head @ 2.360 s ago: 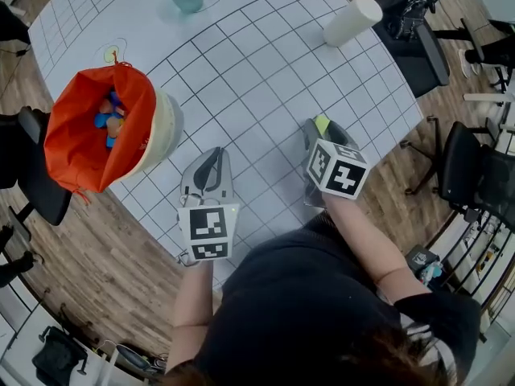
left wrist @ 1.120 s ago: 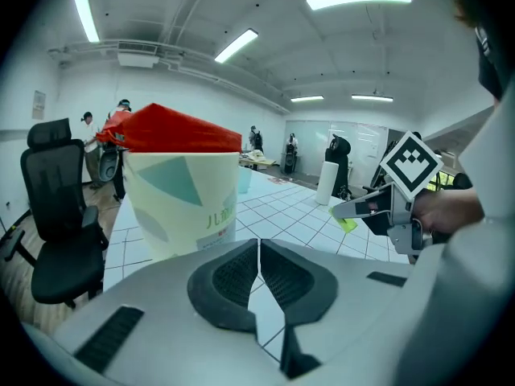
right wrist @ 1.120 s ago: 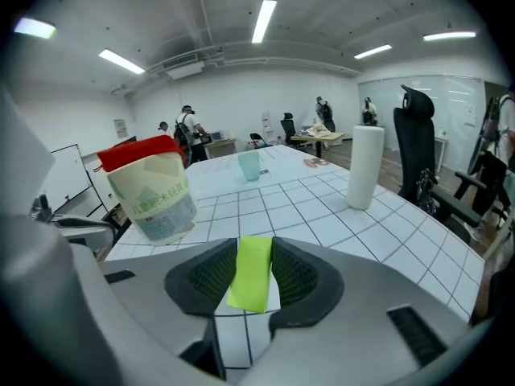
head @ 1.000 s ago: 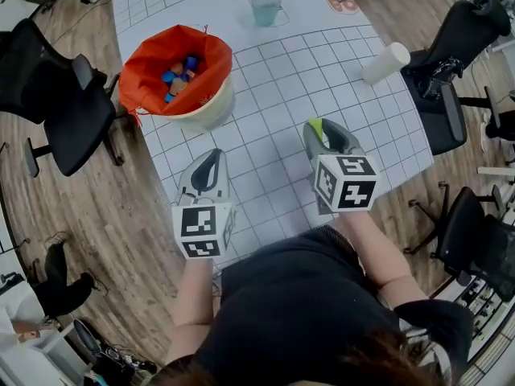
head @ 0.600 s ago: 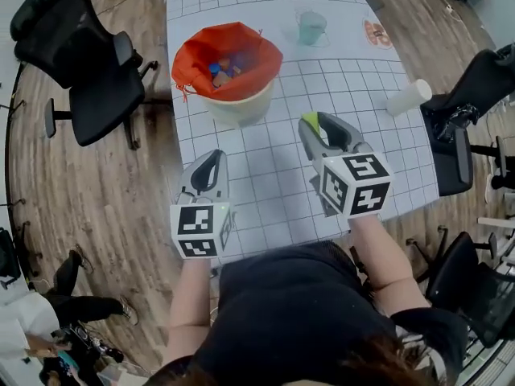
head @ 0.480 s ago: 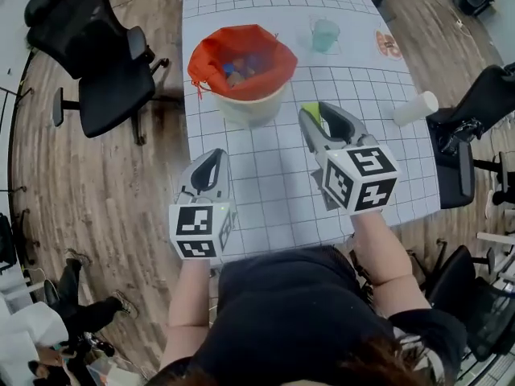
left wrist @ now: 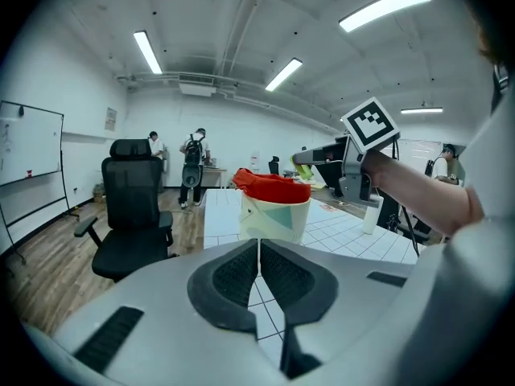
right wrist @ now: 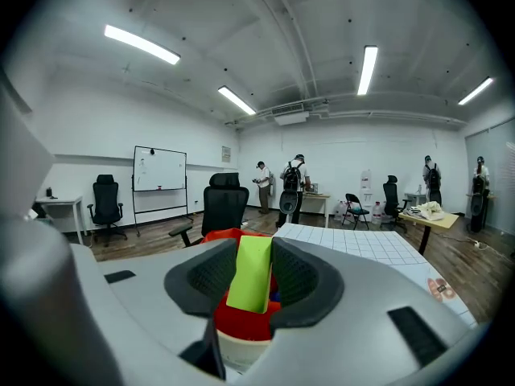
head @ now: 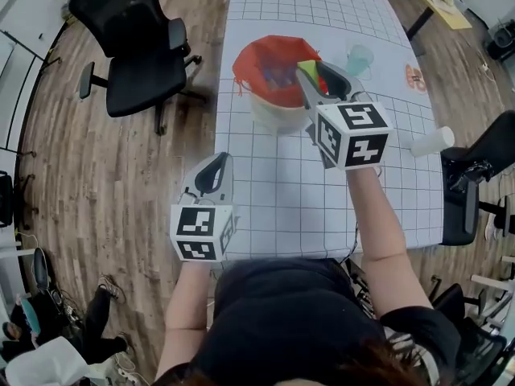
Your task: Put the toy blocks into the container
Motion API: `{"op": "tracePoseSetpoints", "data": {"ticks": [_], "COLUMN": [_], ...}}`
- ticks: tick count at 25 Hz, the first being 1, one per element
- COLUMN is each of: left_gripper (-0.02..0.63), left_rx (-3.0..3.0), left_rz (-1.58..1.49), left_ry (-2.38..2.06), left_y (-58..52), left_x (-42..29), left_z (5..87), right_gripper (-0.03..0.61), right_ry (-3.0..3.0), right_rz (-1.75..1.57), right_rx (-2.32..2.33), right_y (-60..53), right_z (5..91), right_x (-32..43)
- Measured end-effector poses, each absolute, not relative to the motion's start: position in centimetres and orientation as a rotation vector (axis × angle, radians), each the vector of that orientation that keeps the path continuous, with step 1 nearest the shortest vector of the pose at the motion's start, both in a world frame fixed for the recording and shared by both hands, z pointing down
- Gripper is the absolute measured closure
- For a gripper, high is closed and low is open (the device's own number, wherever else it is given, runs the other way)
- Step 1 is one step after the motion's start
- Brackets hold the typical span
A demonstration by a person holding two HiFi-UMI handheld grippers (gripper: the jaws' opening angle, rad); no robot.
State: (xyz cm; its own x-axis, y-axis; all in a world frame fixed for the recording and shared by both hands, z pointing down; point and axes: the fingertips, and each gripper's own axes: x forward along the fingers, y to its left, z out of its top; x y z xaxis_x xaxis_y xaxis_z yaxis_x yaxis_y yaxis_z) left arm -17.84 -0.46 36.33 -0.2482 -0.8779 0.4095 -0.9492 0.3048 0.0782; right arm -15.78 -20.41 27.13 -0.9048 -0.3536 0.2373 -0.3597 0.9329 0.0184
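Gripper views show it plainest: right tool (right wrist: 250,286) clamps the green block (right wrist: 253,265), left tool (left wrist: 258,265) pressed together, empty.

Matt orange cloth liner (head: 259,57), smooth cream plastic container (head: 270,114), wood-plank floor (head: 96,175)

No legible text anywhere, left marker cube (head: 199,232) and right marker cube (head: 352,135) carry only black-and-white square codes, round sticker (head: 414,77) at right of the head view too small to read, whiteboard (right wrist: 159,169) marks too faint, wall notice (left wrist: 109,119) blurred.
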Motion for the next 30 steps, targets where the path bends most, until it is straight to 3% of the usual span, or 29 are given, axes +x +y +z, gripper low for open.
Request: {"op": "tracePoseSetpoints", "data": {"ticks": [16, 30], "left_gripper": [0.581, 0.581], "left_rx": [1.638, 1.713], "left_rz": [0.237, 0.207], "left_ry": [-2.233, -2.222], "left_y": [-1.4, -3.0], "left_x": [-18.5, -17.8], "left_z": [35.0, 34.0], "right_gripper": [0.397, 0.483], "right_ry": [-2.844, -2.824], "right_rz": [-0.128, -0.005], "right_rx": [0.545, 0.632], "right_y": [-22.1, -20.2], "right_z": [27.9, 29.2], "right_x": [-17.5, -9.1]}}
